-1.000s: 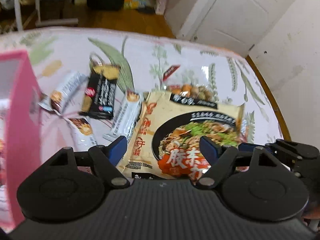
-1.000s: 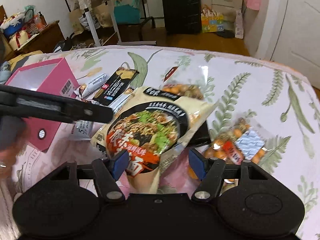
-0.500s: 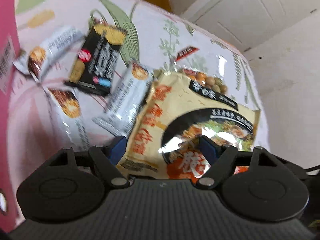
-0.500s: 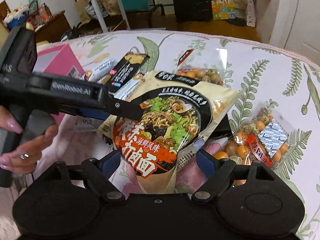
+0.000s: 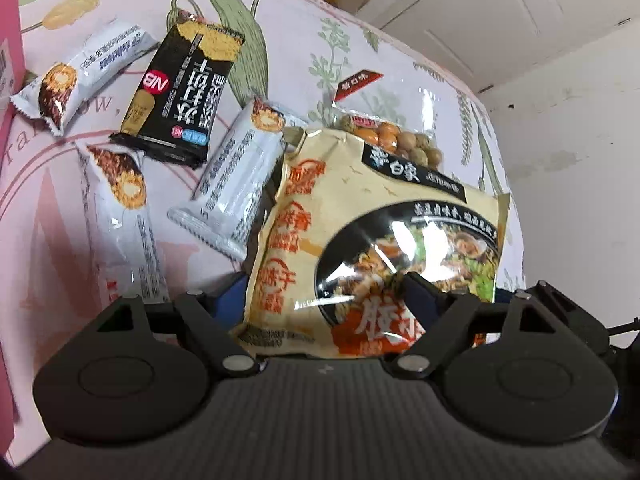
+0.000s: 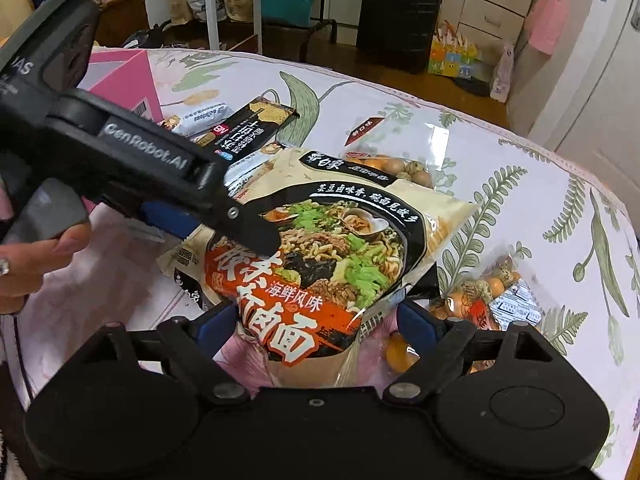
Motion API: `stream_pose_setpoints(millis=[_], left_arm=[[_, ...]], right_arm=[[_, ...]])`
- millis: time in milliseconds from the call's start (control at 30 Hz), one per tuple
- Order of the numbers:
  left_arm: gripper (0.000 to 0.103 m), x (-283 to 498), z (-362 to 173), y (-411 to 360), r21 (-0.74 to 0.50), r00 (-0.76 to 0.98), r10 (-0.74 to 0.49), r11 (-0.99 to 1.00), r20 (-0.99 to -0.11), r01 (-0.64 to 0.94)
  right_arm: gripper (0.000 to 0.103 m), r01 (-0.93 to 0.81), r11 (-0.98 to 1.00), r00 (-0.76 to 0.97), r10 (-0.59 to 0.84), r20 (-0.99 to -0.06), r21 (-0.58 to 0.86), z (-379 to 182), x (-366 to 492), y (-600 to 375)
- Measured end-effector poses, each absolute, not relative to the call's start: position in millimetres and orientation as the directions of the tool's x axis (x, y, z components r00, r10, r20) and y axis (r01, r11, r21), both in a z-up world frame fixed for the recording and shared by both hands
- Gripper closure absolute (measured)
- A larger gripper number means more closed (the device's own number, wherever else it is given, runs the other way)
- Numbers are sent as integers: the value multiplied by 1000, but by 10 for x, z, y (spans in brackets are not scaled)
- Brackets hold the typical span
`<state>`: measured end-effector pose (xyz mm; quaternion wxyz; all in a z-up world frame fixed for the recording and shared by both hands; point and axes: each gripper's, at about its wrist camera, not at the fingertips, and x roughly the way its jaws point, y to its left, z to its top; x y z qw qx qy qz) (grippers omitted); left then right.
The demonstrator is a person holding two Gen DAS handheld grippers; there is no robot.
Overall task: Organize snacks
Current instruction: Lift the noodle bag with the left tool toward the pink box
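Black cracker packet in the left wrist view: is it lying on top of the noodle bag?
No, the black cracker packet lies on the tablecloth, apart from the noodle bag.

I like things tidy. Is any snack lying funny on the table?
Yes. The big noodle packet lies tilted on top of other snacks, covering part of a clear bag of nuts and a white bar. The rest lie scattered at odd angles. Nothing looks spilled or torn.

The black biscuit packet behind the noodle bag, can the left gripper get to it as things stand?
Probably yes. The black biscuit packet lies flat with nothing on top of it, and the left gripper is open. But the noodle bag sits between its fingers, so it would have to lift clear first.
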<state>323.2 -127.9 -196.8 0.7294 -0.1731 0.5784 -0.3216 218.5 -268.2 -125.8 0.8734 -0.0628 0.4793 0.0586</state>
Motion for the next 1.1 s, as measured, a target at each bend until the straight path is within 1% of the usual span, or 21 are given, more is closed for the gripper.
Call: stream_pose_setpoints(millis=[133, 200, 300, 500, 900, 1000, 1100], left_arm=[[20, 3256, -2044, -1237, -672, 118, -710, 699, -695, 246], [20, 3205, -2023, -1280, -660, 117, -707, 697, -697, 281], [19, 3107, -1973, -1359, -655, 91, -715, 677, -693, 335], [20, 2911, -1853, -1453, -577, 129, -661, 720, -739, 386], [20, 2574, -1486, -1385, -509, 126, -598, 759, -792, 406], [20, 2466, -1448, -1359, -504, 118, -591, 761, -798, 408], [20, 2345, -1453, -1308, -505, 99, -579, 772, -809, 387]], right_arm=[[11, -170, 984, 548, 50, -835, -52, -1262, 2197, -2672], [10, -165, 985, 551, 53, -833, -46, -1281, 2204, -2668], [5, -162, 985, 558, 39, -829, -63, -1317, 2226, -2629], [3, -143, 988, 539, 36, -842, -49, -1310, 2225, -2567], [4, -162, 987, 494, 90, -865, 10, -1038, 1968, -2450], [4, -144, 989, 486, 99, -868, 32, -1002, 1872, -2438], [4, -164, 985, 486, 132, -864, 59, -986, 1764, -2414]])
